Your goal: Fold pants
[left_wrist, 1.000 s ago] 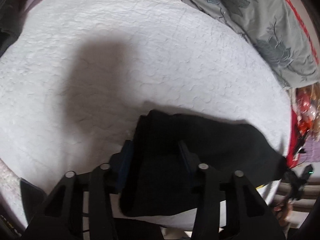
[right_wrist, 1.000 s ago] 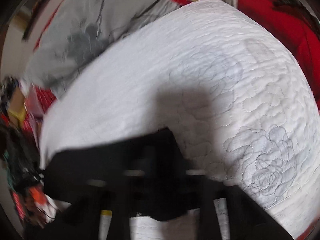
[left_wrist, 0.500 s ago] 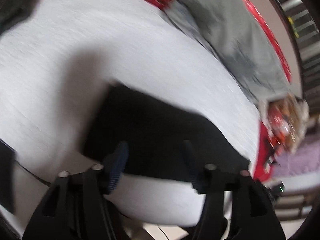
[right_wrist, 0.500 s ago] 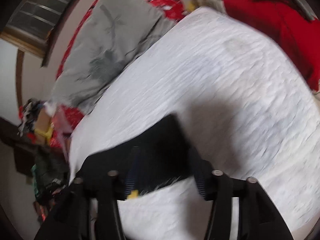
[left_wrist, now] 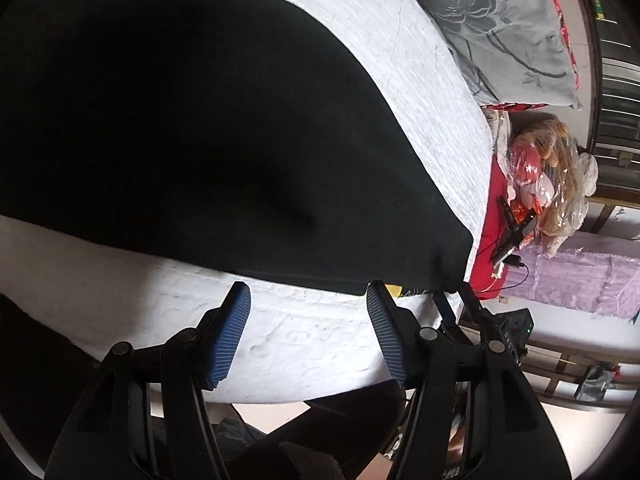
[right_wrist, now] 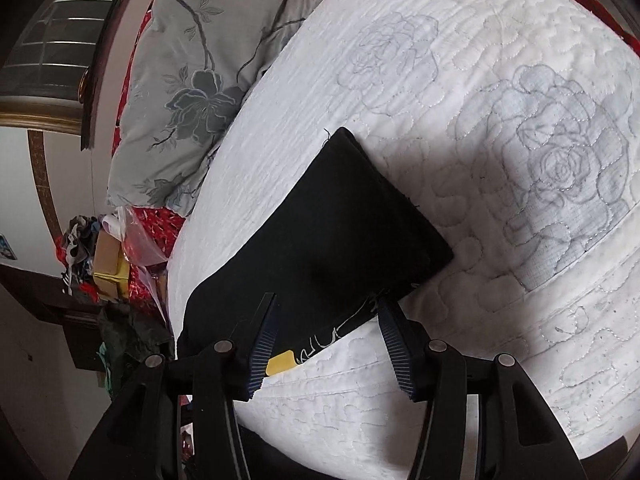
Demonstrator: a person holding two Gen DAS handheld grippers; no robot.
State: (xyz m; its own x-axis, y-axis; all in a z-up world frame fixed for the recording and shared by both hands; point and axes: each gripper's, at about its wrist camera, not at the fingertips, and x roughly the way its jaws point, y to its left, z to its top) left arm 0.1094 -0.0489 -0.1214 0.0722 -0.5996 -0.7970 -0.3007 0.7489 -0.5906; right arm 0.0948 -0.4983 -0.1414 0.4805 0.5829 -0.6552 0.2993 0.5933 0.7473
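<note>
The black pants (left_wrist: pixel 192 128) lie folded into a flat wedge on the white quilted bed (left_wrist: pixel 320 344). My left gripper (left_wrist: pixel 307 294) stands open just short of their near edge, with only quilt between its blue pads. In the right wrist view the pants (right_wrist: pixel 320 236) point away toward the pillow. My right gripper (right_wrist: pixel 328 302) is open over their near edge, where white print and a yellow label (right_wrist: pixel 280 362) show; its pads do not press the cloth. In the left wrist view the right gripper (left_wrist: pixel 454 296) shows by the pants' right corner.
A grey flowered pillow (right_wrist: pixel 192 92) lies at the head of the bed on a red sheet (left_wrist: pixel 486 248). Plastic-wrapped items (left_wrist: pixel 552 184) and a phone on a cable (left_wrist: pixel 516 236) sit beside the bed. A person's dark-clothed leg (left_wrist: pixel 320 432) is below the bed's near edge.
Both grippers have let go of the pants and stand open. The pants now lie flat on the quilt. The left gripper has swung sideways along their near edge; the right has drawn back slightly.
</note>
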